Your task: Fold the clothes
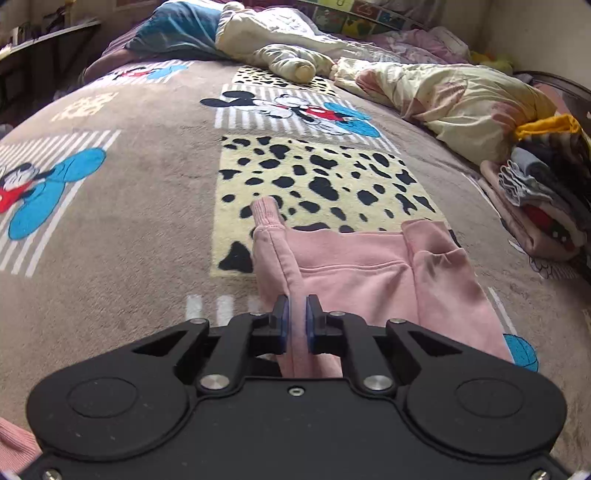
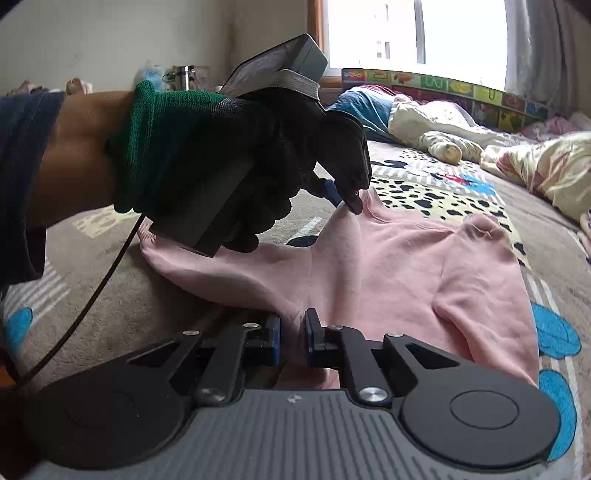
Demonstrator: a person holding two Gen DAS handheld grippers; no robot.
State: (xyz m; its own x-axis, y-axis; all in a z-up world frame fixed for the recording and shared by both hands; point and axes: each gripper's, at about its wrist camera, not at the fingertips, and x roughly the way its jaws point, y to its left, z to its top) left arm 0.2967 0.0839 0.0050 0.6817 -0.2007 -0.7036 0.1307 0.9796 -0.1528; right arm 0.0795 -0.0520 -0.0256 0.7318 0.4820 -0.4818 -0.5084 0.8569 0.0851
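A pink sweatshirt (image 1: 354,266) lies on the patterned bed blanket (image 1: 147,192). My left gripper (image 1: 297,314) is shut on a fold of its pink fabric, with a ribbed cuff (image 1: 266,212) sticking out ahead. In the right wrist view the sweatshirt (image 2: 424,273) spreads flat ahead. My right gripper (image 2: 292,328) is shut on its near edge. The left gripper (image 2: 354,203), held in a black gloved hand (image 2: 221,147), pinches the sweatshirt's far edge and lifts it slightly.
A stack of folded clothes (image 1: 546,195) sits at the right edge of the bed. A rumpled cream quilt (image 1: 450,96) and pillows (image 1: 177,29) lie at the far side. A window (image 2: 417,37) is behind the bed. A cable (image 2: 85,306) hangs from the left gripper.
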